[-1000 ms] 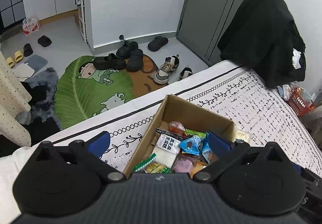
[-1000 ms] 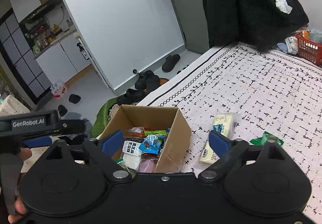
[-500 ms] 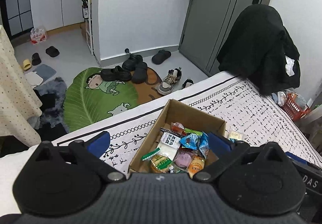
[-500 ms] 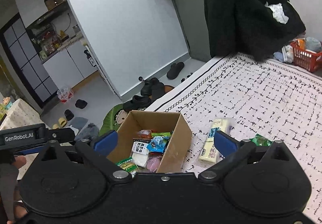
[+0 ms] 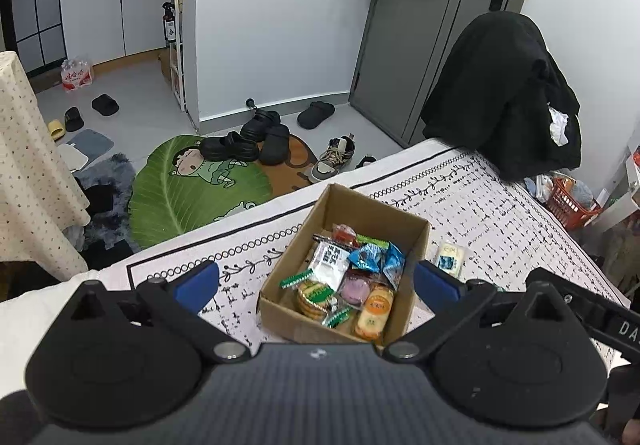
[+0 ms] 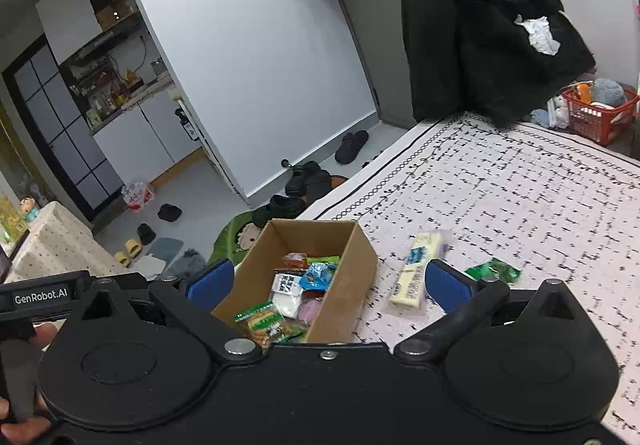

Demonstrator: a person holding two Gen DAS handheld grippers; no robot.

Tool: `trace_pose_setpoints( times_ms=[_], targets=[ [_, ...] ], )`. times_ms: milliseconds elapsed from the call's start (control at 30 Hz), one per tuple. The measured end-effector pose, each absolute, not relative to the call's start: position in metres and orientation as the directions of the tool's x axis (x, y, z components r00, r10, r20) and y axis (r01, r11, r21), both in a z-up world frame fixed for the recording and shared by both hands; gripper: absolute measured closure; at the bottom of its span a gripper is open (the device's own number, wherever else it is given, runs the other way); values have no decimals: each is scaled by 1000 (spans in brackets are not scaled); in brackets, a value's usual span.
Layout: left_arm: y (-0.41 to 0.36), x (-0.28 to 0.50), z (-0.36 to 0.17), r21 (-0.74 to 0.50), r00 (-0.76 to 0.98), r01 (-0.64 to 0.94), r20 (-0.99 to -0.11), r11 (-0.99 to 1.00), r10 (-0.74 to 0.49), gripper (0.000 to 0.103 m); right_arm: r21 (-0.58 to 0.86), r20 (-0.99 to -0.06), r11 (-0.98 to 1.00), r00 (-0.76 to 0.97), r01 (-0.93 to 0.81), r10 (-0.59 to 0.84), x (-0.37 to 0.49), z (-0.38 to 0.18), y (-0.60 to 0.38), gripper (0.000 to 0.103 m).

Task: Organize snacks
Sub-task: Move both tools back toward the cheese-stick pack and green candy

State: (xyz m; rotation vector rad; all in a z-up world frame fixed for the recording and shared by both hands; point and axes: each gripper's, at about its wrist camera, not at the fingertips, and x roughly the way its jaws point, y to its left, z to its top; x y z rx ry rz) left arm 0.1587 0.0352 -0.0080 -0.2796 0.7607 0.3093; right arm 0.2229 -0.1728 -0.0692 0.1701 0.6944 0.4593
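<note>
Left wrist view: the left gripper (image 5: 316,281) hangs above a bed (image 5: 500,213) covered with a white, black-patterned sheet. Its blue-tipped fingers (image 5: 199,277) are spread wide and hold nothing. Between them sits an open cardboard box (image 5: 416,233) near the bed's edge, filled with wrapped snacks (image 5: 352,277): a white packet, blue wrappers, a purple one, an orange one and green-trimmed biscuits. Just beside the box's right wall lies a pale yellow packet (image 5: 451,254) on the sheet. On the floor beyond are a green leaf-shaped mat (image 5: 180,189) and several black shoes (image 5: 240,145). A black coat (image 5: 504,93) is draped at the bed's far corner.

Right wrist view: the right gripper (image 6: 328,279) also has its fingers (image 6: 444,281) spread apart and empty. The box (image 6: 344,285) lies toward the left finger, the snacks (image 6: 288,293) inside it. The pale yellow packet (image 6: 418,269) lies on the sheet right of the box, apart from it, and a green packet (image 6: 496,271) rests further right, behind the right finger. A red basket (image 6: 596,117) stands beyond the bed.
</note>
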Motion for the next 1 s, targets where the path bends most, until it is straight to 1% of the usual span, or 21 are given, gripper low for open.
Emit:
trace_pose_setpoints(
  times_ms=[200, 467, 567, 1000],
  targets=[
    [21, 154, -3, -126, 690, -351, -705, 928, 165, 0, 301, -584, 892, 674, -338, 453, 215, -72, -185, 0],
    [1, 151, -5, -134, 703, -321, -697, 938, 141, 0, 305, -562, 899, 703, -314, 436, 211, -72, -204, 0],
    [-6, 154, -6, -134, 709, -311, -692, 941, 136, 0, 297, -565, 907, 710, -300, 420, 212, -76, -211, 0],
    [-43, 175, -22, -145, 723, -251, -685, 957, 86, 0, 343, -559, 912, 731, -225, 391, 220, -97, -245, 0]
  ],
)
